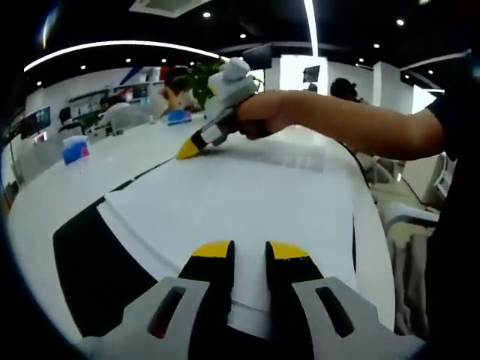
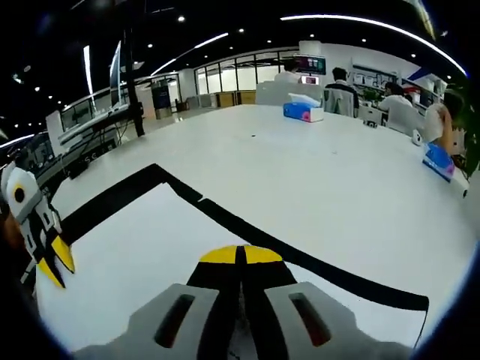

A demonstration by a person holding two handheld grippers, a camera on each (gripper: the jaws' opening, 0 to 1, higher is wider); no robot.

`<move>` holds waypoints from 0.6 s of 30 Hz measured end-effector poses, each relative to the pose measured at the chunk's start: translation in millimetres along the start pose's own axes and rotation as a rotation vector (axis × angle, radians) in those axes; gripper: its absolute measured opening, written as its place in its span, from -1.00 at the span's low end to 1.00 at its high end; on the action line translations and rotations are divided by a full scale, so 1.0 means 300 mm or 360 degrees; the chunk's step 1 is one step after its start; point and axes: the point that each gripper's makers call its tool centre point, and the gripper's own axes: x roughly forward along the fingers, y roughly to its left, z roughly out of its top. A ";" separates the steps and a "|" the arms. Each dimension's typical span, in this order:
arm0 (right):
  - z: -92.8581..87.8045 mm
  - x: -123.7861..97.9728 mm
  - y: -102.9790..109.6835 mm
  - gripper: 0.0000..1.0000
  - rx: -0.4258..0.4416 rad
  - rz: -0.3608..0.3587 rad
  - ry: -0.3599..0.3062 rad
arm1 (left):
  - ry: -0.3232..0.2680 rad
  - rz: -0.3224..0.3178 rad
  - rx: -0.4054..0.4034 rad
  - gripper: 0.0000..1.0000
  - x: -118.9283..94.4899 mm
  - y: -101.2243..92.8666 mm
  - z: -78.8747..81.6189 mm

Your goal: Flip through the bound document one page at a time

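Bound document (image 1: 247,199) lying open and flat on the white table (image 1: 45,202), over a black mat (image 1: 94,270) whose dark border shows along the page's edges. Hard to tell single pages apart; only a faint step near the page's left edge in the left gripper view. No print legible on the white sheet.

Left gripper (image 1: 242,251) low over the near edge of the page, yellow-tipped jaws standing apart with white paper visible in the gap, nothing between them. Cannot tell whether the tips touch the sheet.

Right gripper (image 2: 240,255) with its yellow tips pressed together, no gap showing, resting at the far edge of the page (image 2: 150,262) beside the black border (image 2: 247,232). Cannot tell whether a sheet is pinched between the tips. Same gripper seen in the left gripper view (image 1: 217,112), held in a hand (image 1: 262,112), its yellow point down at the far part of the document, tip detail too small to read.

Left gripper also entering the right gripper view at the left side (image 2: 41,240), partly cut off.

Far along the table, a blue tissue box (image 2: 302,110), seated people blurred behind.
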 end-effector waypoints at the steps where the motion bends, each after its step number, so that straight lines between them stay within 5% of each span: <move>1: 0.002 0.004 -0.005 -0.96 0.0000 -0.0006 0.0001 | 0.0004 -0.0001 0.0004 -0.61 -0.001 0.000 0.001; 9: 0.009 0.018 -0.036 -0.95 0.0003 -0.0033 -0.0016 | 0.0033 0.0003 0.0018 -0.61 0.003 -0.007 0.011; 18: -0.036 -0.049 0.019 -0.95 -0.0047 -0.0082 -0.0029 | 0.0068 0.0023 0.0039 -0.62 0.001 -0.014 0.014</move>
